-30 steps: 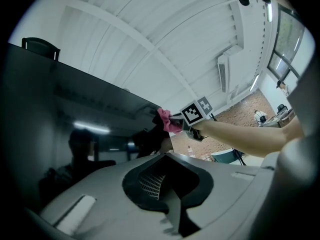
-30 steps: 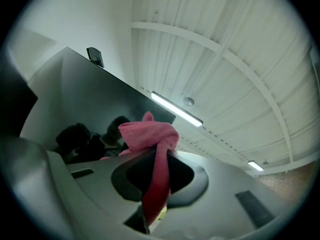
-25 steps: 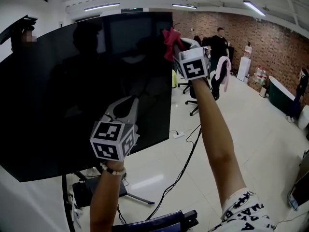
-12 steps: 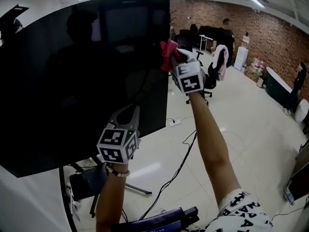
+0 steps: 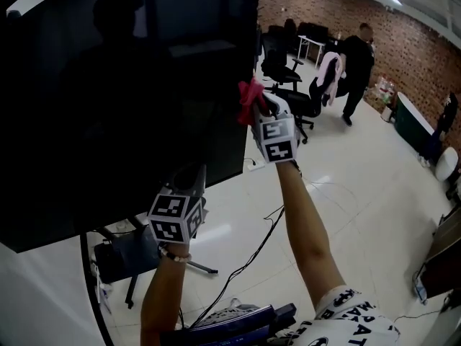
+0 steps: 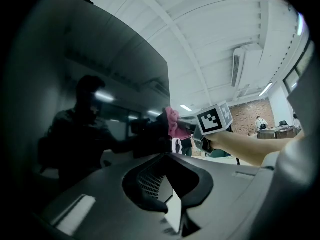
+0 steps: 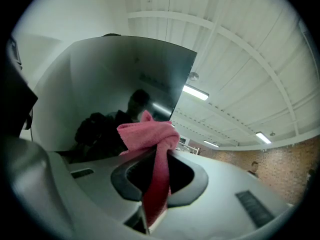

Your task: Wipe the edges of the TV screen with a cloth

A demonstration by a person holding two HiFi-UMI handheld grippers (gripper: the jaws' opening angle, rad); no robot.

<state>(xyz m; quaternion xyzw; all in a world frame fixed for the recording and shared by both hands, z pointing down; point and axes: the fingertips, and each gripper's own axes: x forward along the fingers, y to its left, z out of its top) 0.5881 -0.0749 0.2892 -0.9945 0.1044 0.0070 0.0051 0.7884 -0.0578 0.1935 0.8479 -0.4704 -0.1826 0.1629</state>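
A large black TV screen [image 5: 108, 107] fills the left of the head view on a stand. My right gripper [image 5: 258, 104] is shut on a pink cloth [image 5: 250, 98], which presses against the screen's right edge about halfway down. In the right gripper view the pink cloth [image 7: 150, 133] bunches over the closed jaws of the right gripper [image 7: 159, 151], with the TV screen [image 7: 115, 79] just behind. My left gripper [image 5: 195, 171] is shut and holds nothing, its tips against the lower part of the screen. The left gripper view shows the left gripper [image 6: 167, 155], the TV screen [image 6: 100, 84] and the pink cloth [image 6: 172, 124].
The stand's legs [image 5: 133, 280] and a black cable [image 5: 252, 258] lie on the white floor below the screen. Office chairs [image 5: 288, 96] stand behind the right edge. A person [image 5: 358, 63] walks at the back right near a brick wall [image 5: 410, 49].
My right gripper has slid the pink cloth down the screen's right edge. The left gripper stayed at the lower screen. The person in the background walked to the right.
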